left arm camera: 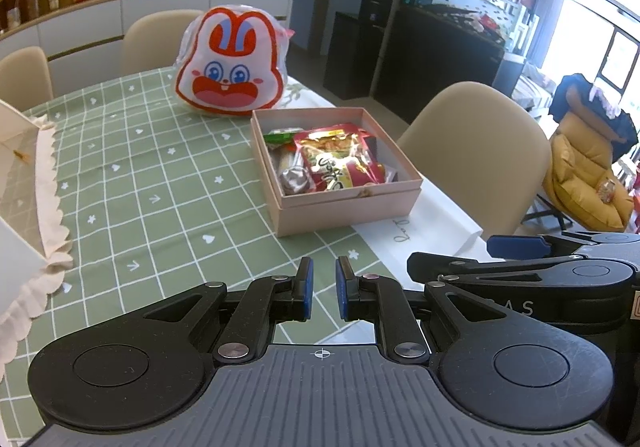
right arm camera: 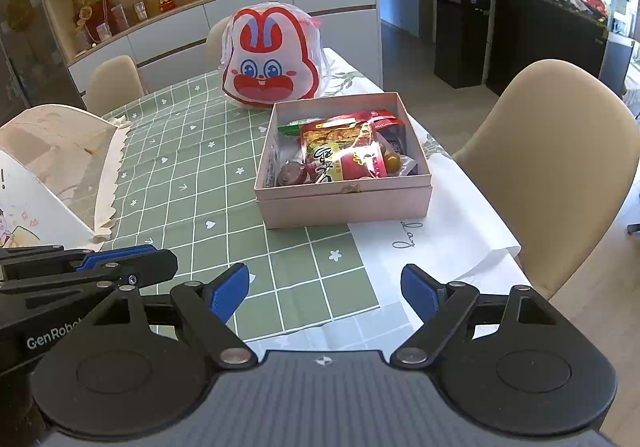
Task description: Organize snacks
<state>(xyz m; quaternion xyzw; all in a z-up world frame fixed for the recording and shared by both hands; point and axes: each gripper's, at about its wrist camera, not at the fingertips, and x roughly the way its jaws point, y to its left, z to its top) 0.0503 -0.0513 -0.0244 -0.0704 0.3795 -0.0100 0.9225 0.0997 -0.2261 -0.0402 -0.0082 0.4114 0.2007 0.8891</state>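
A pink cardboard box [left arm camera: 348, 207] [right arm camera: 344, 203] stands on the green checked tablecloth, holding several snacks: a red and gold packet [left arm camera: 340, 159] [right arm camera: 340, 155], a green packet [left arm camera: 280, 136] and a foil-wrapped piece [left arm camera: 296, 179]. My left gripper [left arm camera: 323, 289] hovers in front of the box, its jaws nearly closed with a narrow gap and nothing between them. My right gripper [right arm camera: 325, 292] hovers in front of the box, open wide and empty. Each gripper shows at the edge of the other's view.
A rabbit-face bag in clear plastic [left arm camera: 230, 65] [right arm camera: 272, 63] stands behind the box. A white mesh food cover with a frilled edge [left arm camera: 28, 183] [right arm camera: 60, 167] sits at the left. Beige chairs [left arm camera: 476, 151] [right arm camera: 552, 167] surround the table. A white paper sheet [right arm camera: 432, 235] lies under the box.
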